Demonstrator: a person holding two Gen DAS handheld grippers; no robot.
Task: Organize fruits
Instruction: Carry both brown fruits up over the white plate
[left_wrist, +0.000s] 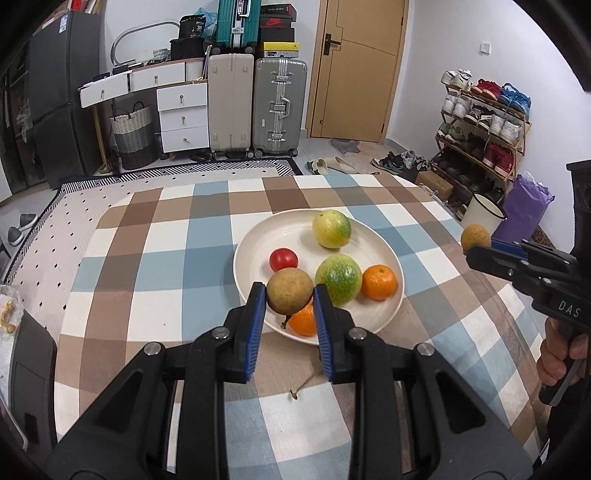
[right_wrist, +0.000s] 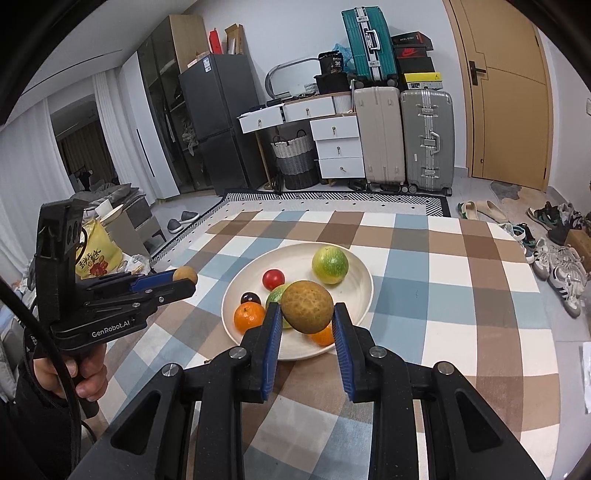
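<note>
Left gripper (left_wrist: 290, 293) low in the middle of the left view, jaws pinching a small brown fruit (left_wrist: 290, 295) just above the near rim of the white plate (left_wrist: 255, 236). Right gripper (right_wrist: 306, 312) low in the middle of the right view, jaws squeezing a second brown fruit (right_wrist: 307, 306). On the plate: two green fruits, red tomato (left_wrist: 283, 259), oranges. Checked cloth (left_wrist: 155, 258) under it all
</note>
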